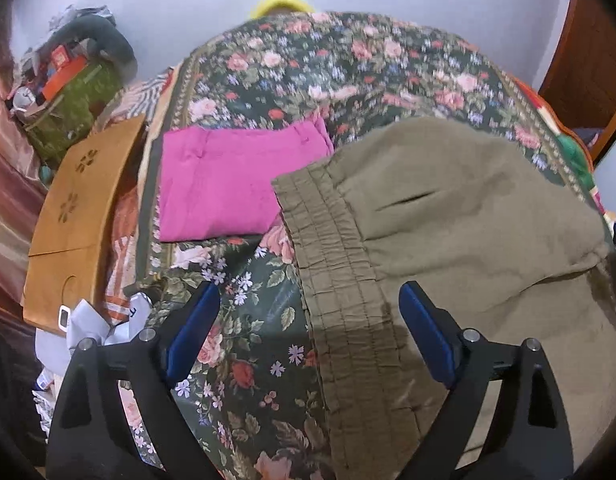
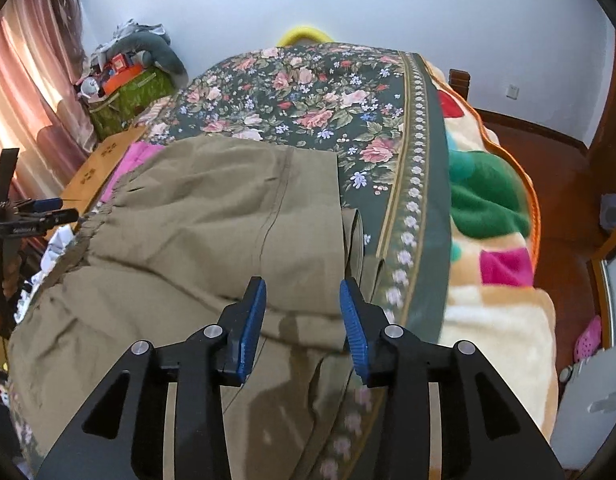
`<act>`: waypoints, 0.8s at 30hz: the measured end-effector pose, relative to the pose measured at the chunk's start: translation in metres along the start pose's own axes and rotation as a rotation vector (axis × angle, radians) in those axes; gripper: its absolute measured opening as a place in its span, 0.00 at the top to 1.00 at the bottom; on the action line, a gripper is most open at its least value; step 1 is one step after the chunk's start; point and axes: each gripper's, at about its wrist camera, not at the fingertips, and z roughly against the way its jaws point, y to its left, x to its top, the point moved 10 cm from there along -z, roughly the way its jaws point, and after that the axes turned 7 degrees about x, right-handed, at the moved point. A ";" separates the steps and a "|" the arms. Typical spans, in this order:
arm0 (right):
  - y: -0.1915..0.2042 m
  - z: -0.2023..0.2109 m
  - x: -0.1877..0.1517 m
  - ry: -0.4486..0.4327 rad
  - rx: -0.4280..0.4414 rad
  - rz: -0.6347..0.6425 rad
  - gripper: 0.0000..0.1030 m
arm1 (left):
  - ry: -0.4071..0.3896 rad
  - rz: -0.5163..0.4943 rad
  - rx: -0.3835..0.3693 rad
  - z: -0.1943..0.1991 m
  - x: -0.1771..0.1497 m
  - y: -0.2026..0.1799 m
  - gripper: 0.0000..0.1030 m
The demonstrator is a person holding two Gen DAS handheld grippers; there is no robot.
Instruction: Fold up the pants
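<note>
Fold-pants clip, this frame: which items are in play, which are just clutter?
In play:
- olive pants
- floral bedspread beneath them
- left gripper, right gripper, jaws open, empty

Clutter:
- folded pink garment
- cardboard box
- green bag
- patchwork blanket

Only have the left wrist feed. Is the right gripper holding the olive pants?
Observer: No. The right gripper is open over the olive pants, with no fabric clamped between its pads.
Operator: Is the far side folded? I only see the waistband end.
Observer: Yes. The folded edge shows several layers stacked, lying on the floral bedspread.
Operator: Anything on the floor to the right?
Observer: A pink clog lies on the wooden floor beside the bed.
</note>
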 end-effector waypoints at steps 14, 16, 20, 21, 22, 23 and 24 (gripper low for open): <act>-0.013 -0.040 -0.016 0.083 -0.039 0.044 0.87 | 0.136 0.031 -0.126 -0.052 -0.019 -0.024 0.08; -0.013 -0.036 -0.011 0.065 -0.068 0.079 0.90 | 0.117 0.011 -0.113 -0.051 -0.017 -0.026 0.10; -0.004 -0.024 0.003 0.009 -0.100 0.162 0.94 | 0.059 -0.011 -0.099 -0.041 -0.010 -0.027 0.40; -0.003 -0.020 0.008 -0.008 -0.103 0.174 0.94 | 0.049 -0.012 -0.094 -0.039 -0.008 -0.025 0.43; -0.002 -0.019 0.012 -0.012 -0.104 0.178 0.95 | 0.032 -0.017 -0.069 -0.036 -0.006 -0.024 0.46; -0.004 -0.018 0.015 -0.019 -0.108 0.179 0.96 | 0.022 -0.023 -0.051 -0.035 -0.004 -0.021 0.47; -0.004 -0.019 0.017 -0.023 -0.108 0.174 0.96 | 0.011 -0.032 -0.032 -0.034 -0.003 -0.020 0.47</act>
